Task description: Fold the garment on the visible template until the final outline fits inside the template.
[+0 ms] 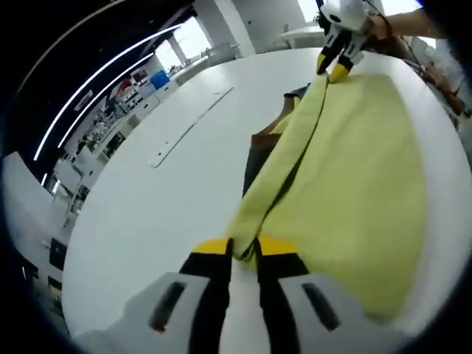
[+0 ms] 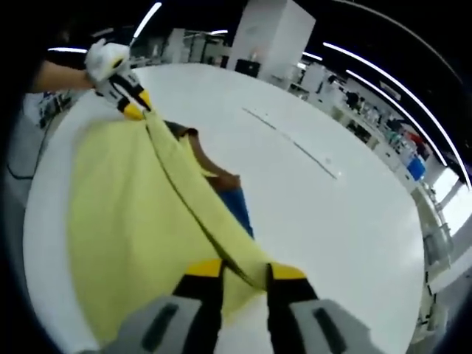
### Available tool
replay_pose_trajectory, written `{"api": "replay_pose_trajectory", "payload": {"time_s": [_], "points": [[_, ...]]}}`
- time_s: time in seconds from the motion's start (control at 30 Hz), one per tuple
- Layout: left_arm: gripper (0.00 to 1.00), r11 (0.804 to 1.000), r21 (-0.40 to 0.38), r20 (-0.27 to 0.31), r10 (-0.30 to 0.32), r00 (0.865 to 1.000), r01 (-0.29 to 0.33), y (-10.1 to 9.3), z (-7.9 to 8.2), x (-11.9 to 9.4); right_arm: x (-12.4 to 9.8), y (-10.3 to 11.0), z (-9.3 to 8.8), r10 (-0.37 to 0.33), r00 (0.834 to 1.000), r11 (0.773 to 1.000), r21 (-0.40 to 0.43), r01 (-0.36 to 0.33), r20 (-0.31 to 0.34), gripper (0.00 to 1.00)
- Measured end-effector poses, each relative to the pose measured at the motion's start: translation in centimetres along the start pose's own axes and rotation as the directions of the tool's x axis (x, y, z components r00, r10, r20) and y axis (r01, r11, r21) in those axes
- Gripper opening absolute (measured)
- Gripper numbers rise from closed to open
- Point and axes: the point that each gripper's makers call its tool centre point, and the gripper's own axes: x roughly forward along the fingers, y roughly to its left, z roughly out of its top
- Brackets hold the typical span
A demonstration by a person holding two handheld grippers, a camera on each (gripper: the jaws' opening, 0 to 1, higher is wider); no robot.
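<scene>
We hold the yellow garment (image 1: 354,184) by one folded edge, stretched taut above the white tabletop (image 1: 169,192): our left claw (image 1: 244,247) is pinched onto one end, our right claw (image 2: 243,271) onto the other. The cloth looks light, soft and droopy, so gripping corners seems best. A brown and blue piece (image 2: 225,188) lies underneath.

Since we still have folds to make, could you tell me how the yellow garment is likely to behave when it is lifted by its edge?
The yellow garment looks floppy: held between the left gripper and the right gripper, its edge folds into a soft ridge. It probably sags wherever it is unsupported. It seems light, since two small pinches hold the edge up over the white table.
</scene>
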Motion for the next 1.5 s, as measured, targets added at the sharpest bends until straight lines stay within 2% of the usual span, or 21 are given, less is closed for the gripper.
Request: {"api": "replay_pose_trajectory", "payload": {"time_s": [0.1, 0.27, 0.4, 0.47, 0.53, 0.6, 0.67, 0.7, 0.73, 0.77, 0.8, 0.87, 0.93, 1.0, 1.1, 1.23, 1.27, 1.33, 1.4, 1.43, 1.5], "points": [[0.04, 1.0, -0.011, -0.003, -0.007, 1.0, 0.007, -0.2, -0.1, 0.1, 0.1, 0.5, 0.1, 0.009, 1.0, 1.0, -0.024, -0.009, 0.001, 0.08], [0.0, 0.999, -0.046, -0.003, 0.019, 1.0, -0.019, 0.6, -0.1, -0.1, 0.4, 0.2, 0.1, -0.007, 1.0, 1.0, -0.025, 0.006, -0.012, 0.0], [0.0, 0.996, -0.092, 0.012, 0.016, 1.0, -0.015, 1.1, -0.1, -0.1, 0.4, 0.1, -0.1, -0.01, 1.0, 1.0, -0.02, 0.01, -0.017, 0.0], [0.0, 0.994, -0.098, 0.018, 0.044, 0.999, -0.042, 1.3, 0.3, -0.3, 0.5, -0.1, -0.1, -0.013, 1.0, 0.999, -0.031, 0.012, -0.021, 0.0], [0.0, 0.99, -0.13, 0.034, 0.051, 0.998, -0.047, 1.6, 0.8, -0.4, 0.4, -0.3, 0.0, -0.029, 0.999, 0.999, -0.04, 0.028, -0.018, 0.0], [0.0, 0.986, -0.154, 0.041, 0.067, 0.997, -0.06, 2.0, 1.1, -0.4, 0.2, -1.2, 0.6, -0.079, 0.997, 0.996, -0.043, 0.079, 0.004, 0.0], [0.0, 0.967, -0.248, 0.058, 0.082, 0.995, -0.066, 2.3, 1.4, -0.4, 0.0, -2.3, 1.4, -0.135, 0.99, 0.991, -0.008, 0.135, 0.036, 0.0], [0.0, 0.946, -0.317, 0.066, 0.094, 0.993, -0.069, 2.7, 1.4, -0.4, -0.1, -3.0, 1.7, -0.162, 0.985, 0.987, 0.017, 0.161, 0.053, 0.0], [0.0, 0.938, -0.337, 0.082, 0.109, 0.991, -0.075, 3.1, 1.6, -0.5, -0.1, -3.4, 1.7, -0.18, 0.982, 0.983, 0.036, 0.178, 0.057, 0.0], [0.01, 0.919, -0.381, 0.085, 0.144, 0.986, -0.101, 3.7, 1.6, -0.7, -0.3, -4.0, 1.6, -0.195, 0.979, 0.979, 0.078, 0.191, 0.055, 0.0], [0.02, 0.905, -0.407, 0.077, 0.165, 0.983, -0.119, 4.1, 1.4, -0.8, -0.4, -4.1, 1.7, -0.2, 0.978, 0.975, 0.11, 0.192, 0.061, 0.02], [0.06, 0.863, -0.486, 0.077, 0.196, 0.978, -0.135, 5.1, 1.2, -1.1, -0.6, -4.2, 1.8, -0.196, 0.977, 0.966, 0.188, 0.179, 0.079, 0.09], [0.15, 0.838, -0.531, 0.089, 0.203, 0.975, -0.126, 5.3, 1.2, -1.3, -0.6, -4.2, 1.6, -0.18, 0.98, 0.948, 0.279, 0.152, 0.08, 0.22], [0.21, 0.841, -0.528, 0.084, 0.192, 0.978, -0.12, 4.9, 1.1, -1.5, -0.6, -4.0, 1.7, -0.171, 0.98, 0.935, 0.332, 0.129, 0.102, 0.34], [0.24, 0.837, -0.538, 0.09, 0.18, 0.98, -0.104, 4.3, 0.8, -1.8, -0.7, -3.5, 1.6, -0.151, 0.982, 0.916, 0.389, 0.095, 0.115, 0.39], [0.4, 0.814, -0.577, 0.116, 0.158, 0.981, -0.063, 3.4, 1.0, -2.4, -1.0, -3.4, 1.5, -0.133, 0.983, 0.895, 0.442, 0.064, 0.127, 0.56], [0.4, 0.816, -0.575, 0.121, 0.157, 0.98, -0.06, 3.3, 1.1, -2.7, -1.1, -3.3, 1.5, -0.129, 0.983, 0.889, 0.454, 0.058, 0.127, 0.61], [0.42, 0.825, -0.563, 0.131, 0.151, 0.98, -0.052, 2.9, 1.4, -3.2, -1.4, -2.7, 1.4, -0.114, 0.985, 0.884, 0.466, 0.04, 0.133, 0.67], [0.49, 0.825, -0.564, 0.146, 0.146, 0.978, -0.039, 2.8, 1.3, -3.2, -1.6, -2.3, 1.5, -0.099, 0.985, 0.879, 0.477, 0.019, 0.145, 0.72], [0.52, 0.825, -0.565, 0.163, 0.14, 0.977, -0.023, 2.3, 1.7, -3.7, -1.6, -2.3, 1.4, -0.09, 0.985, 0.875, 0.485, 0.007, 0.148, 0.75], [0.58, 0.823, -0.568, 0.176, 0.129, 0.976, -0.006, 1.8, 1.9, -4.2, -2.2, -1.1, 1.3, -0.065, 0.985, 0.865, 0.501, -0.023, 0.157, 0.82]]}}
